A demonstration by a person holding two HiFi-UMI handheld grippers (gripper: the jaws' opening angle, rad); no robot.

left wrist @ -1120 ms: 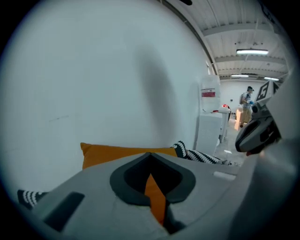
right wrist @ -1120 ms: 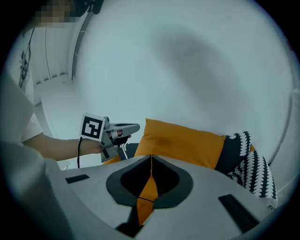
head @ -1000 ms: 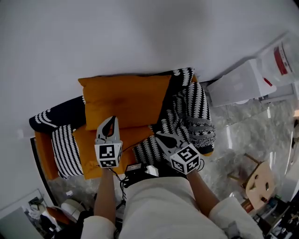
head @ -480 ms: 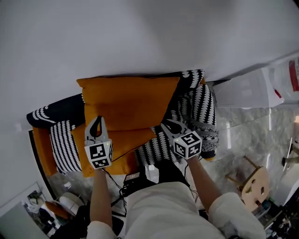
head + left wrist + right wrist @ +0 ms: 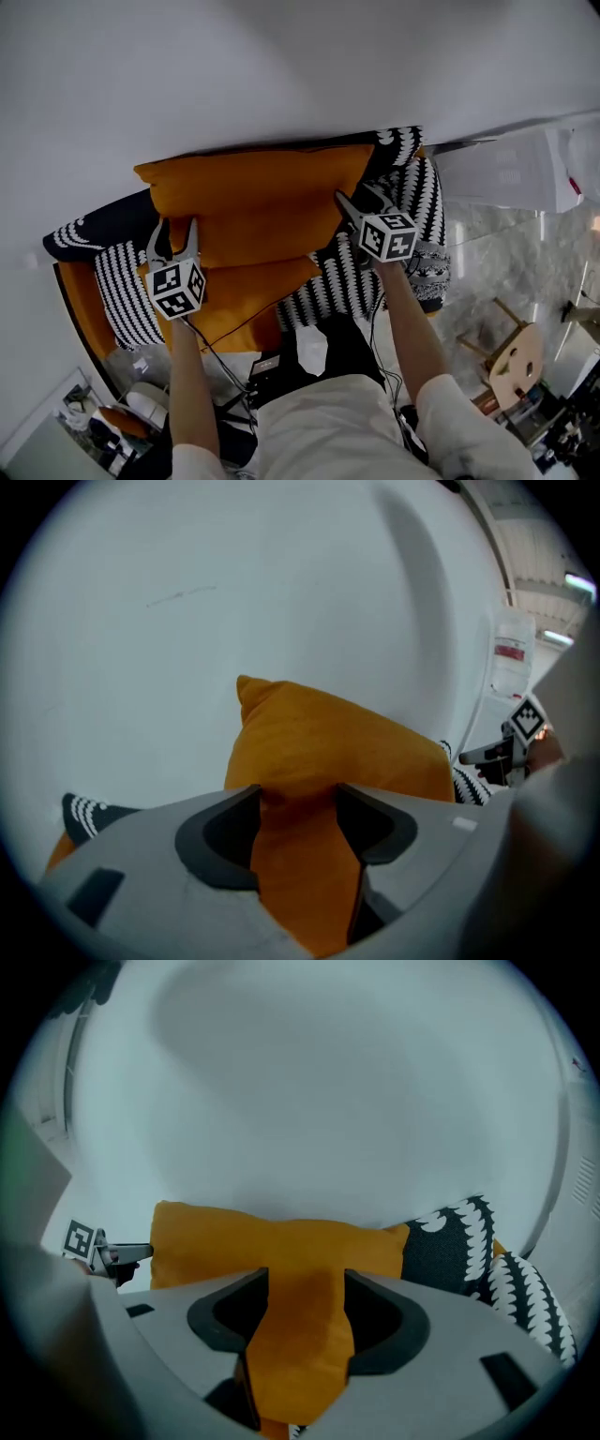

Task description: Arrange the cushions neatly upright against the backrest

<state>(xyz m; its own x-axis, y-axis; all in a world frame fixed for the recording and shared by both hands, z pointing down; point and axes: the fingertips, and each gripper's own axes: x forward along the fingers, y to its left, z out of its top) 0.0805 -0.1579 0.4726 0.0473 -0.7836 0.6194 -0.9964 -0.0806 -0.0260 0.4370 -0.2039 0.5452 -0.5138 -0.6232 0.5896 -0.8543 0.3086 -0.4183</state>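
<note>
Cushion (image 5: 253, 202) orange; label (image 5: 509, 652) on far container (image 5: 506, 681) w/ red band, unreadable.

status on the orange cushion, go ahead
Left gripper and right gripper: fingers just opened, cushion fabric between them. Cushion stands upright. Striped cushions heaped at its right.

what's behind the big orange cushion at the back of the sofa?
A black cushion with white marks pokes out behind the orange cushion at its right corner in the head view, with the white wall above. The backrest is covered and can't be seen.
</note>
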